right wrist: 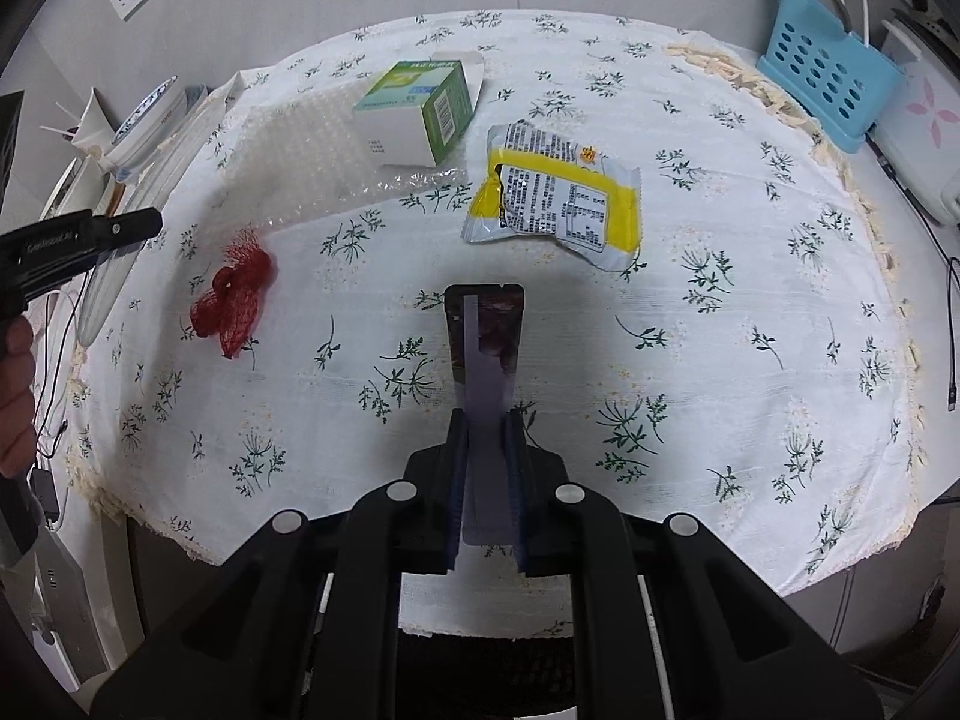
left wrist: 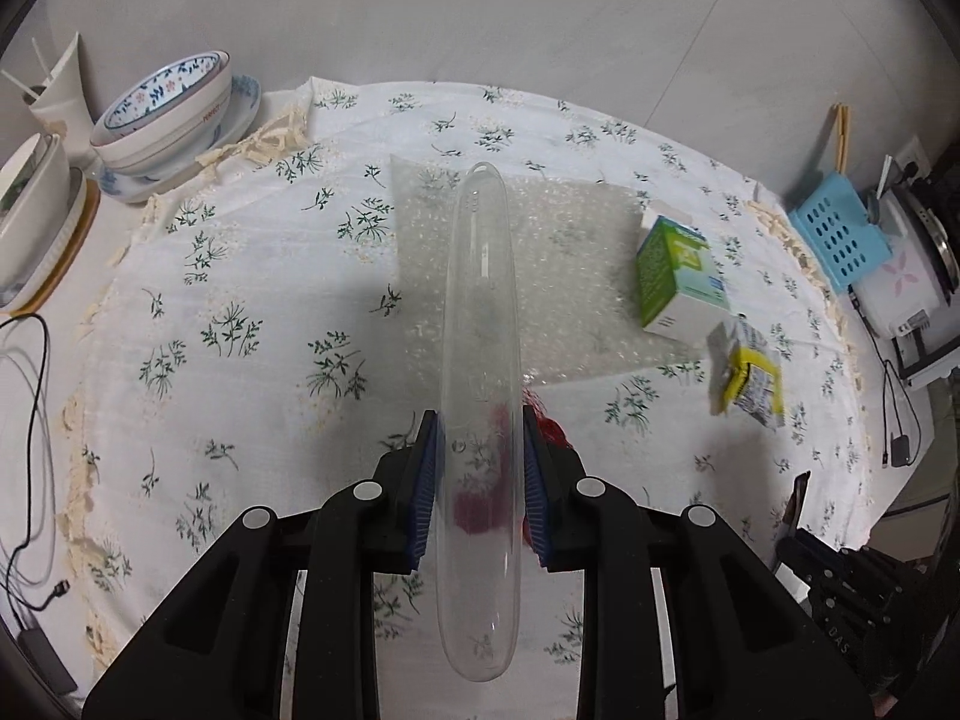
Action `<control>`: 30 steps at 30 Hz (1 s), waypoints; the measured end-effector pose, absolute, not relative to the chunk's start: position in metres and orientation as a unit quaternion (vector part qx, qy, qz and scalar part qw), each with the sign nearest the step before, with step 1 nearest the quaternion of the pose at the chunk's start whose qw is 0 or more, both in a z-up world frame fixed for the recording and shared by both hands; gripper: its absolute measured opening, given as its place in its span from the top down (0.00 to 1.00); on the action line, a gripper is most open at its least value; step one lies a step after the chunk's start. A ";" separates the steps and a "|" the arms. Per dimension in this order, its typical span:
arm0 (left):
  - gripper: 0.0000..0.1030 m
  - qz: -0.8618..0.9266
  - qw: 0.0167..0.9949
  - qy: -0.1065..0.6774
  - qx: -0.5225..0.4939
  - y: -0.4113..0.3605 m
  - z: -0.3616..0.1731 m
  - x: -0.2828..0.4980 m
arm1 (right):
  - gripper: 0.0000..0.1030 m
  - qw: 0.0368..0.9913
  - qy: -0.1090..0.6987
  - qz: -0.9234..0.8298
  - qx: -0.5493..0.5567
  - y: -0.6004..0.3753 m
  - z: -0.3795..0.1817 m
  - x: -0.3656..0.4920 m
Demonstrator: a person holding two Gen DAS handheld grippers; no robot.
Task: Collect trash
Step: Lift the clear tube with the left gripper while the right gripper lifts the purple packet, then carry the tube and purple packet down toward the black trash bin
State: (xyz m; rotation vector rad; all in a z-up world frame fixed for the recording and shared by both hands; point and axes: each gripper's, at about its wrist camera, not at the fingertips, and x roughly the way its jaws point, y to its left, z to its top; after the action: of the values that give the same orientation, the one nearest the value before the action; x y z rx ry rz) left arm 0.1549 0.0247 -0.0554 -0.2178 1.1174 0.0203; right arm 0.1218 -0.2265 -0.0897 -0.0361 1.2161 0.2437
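Observation:
My left gripper (left wrist: pixel 480 420) is shut on a long clear plastic lid or tray (left wrist: pixel 480 324), held edge-on above the table; it also shows in the right wrist view (right wrist: pixel 108 288). My right gripper (right wrist: pixel 485 420) is shut on a dark purple snack wrapper (right wrist: pixel 487 348), held above the cloth. On the flowered tablecloth (right wrist: pixel 720 330) lie a red mesh net (right wrist: pixel 235 300), a sheet of bubble wrap (right wrist: pixel 300 156), a green and white carton (right wrist: pixel 420 111) and a yellow and silver snack packet (right wrist: pixel 558 192). The carton (left wrist: pixel 678 276) and packet (left wrist: pixel 747 381) show right of the lid.
Stacked bowls (left wrist: pixel 168 114) and a white paper cup (left wrist: pixel 60 96) stand at the far left. A blue perforated holder (right wrist: pixel 828 69) and a white appliance (right wrist: pixel 924 132) sit at the far right. Cables (left wrist: pixel 30 420) hang off the left edge. The wall is behind.

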 end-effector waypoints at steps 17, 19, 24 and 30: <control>0.76 0.000 0.847 0.522 -0.099 -0.001 -0.046 0.090 | 0.89 0.831 0.544 0.118 -0.017 -0.243 -0.063 0.085; 0.76 -0.002 0.847 0.522 -0.099 -0.005 -0.046 0.082 | 0.89 0.832 0.542 0.120 -0.016 -0.244 -0.060 0.079; 0.76 -0.005 0.849 0.519 -0.097 -0.016 -0.043 0.062 | 0.89 0.835 0.536 0.125 -0.018 -0.247 -0.054 0.065; 0.76 -0.011 0.850 0.518 -0.095 -0.031 -0.041 0.037 | 0.89 0.835 0.534 0.130 -0.019 -0.252 -0.050 0.046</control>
State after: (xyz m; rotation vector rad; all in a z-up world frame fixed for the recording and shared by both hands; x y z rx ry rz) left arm 0.0374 -0.0312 -0.0412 -0.2003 1.0901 -0.0225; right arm 0.0463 -0.2522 -0.0498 -0.0404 1.1304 0.2751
